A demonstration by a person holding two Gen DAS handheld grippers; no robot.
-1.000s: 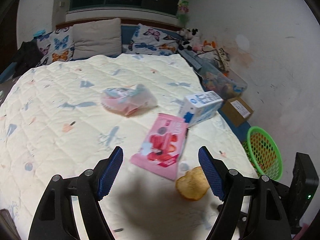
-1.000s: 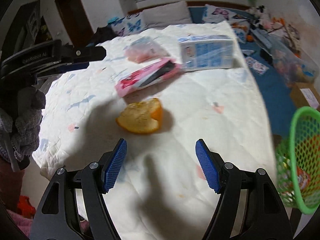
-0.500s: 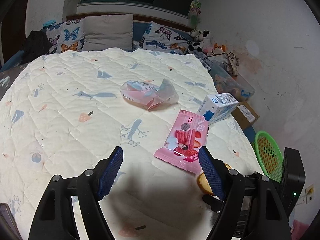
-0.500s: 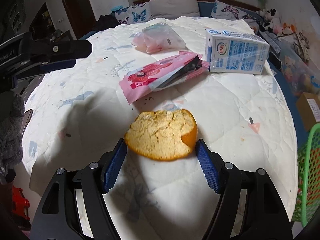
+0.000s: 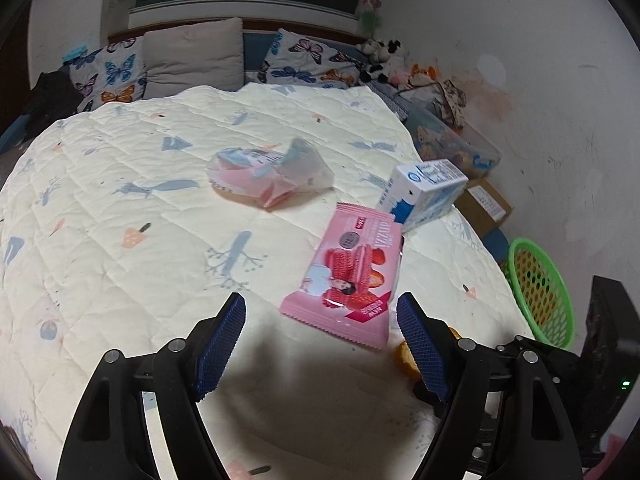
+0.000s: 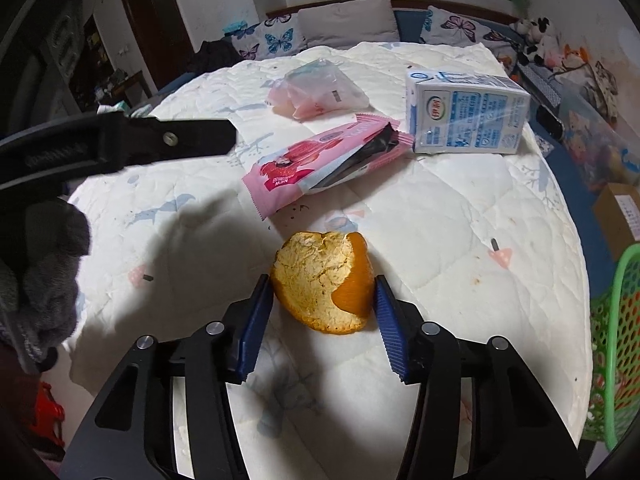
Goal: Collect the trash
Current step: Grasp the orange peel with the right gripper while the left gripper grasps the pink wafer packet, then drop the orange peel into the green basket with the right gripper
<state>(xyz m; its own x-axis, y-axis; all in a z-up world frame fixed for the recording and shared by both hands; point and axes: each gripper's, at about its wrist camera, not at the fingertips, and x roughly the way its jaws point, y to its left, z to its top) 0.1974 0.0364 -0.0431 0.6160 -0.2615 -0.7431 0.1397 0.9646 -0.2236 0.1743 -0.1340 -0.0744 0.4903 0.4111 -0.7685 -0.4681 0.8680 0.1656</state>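
2 cameras look at the same bed quilt (image 6: 460,216), but each one shows things the other one misses.

The right wrist view shows the whole orange peel (image 6: 322,282) at 6 o'clock on the quilt, close to the near edge. In the left wrist view only a small bit of that peel (image 5: 404,358) peeks out at 5 o'clock, behind a blue pad. The right wrist view also shows that the pink snack wrapper (image 6: 320,164) is torn open at its far end, with a dark inside. From the left wrist view the wrapper (image 5: 348,276) just looks flat, with its picture side up. The left wrist view shows more of the green basket (image 5: 538,292) at 3 o'clock, down off the bed by the wall. The right wrist view shows only its rim (image 6: 618,284) at 4 o'clock. Both views show the milk carton (image 6: 464,114) lying on its side beside the wrapper, and the crumpled plastic bag (image 6: 316,88) farther back, toward 12 o'clock.

The right gripper (image 6: 324,300) has just been closing. Its 2 blue pads (image 6: 258,316) now press on both sides of the orange peel, so it grips the peel, which sits on the quilt.

The left gripper (image 5: 320,340) stands wide apart and holds nothing. It hangs over the quilt, with the near end of the pink wrapper just past its tips.
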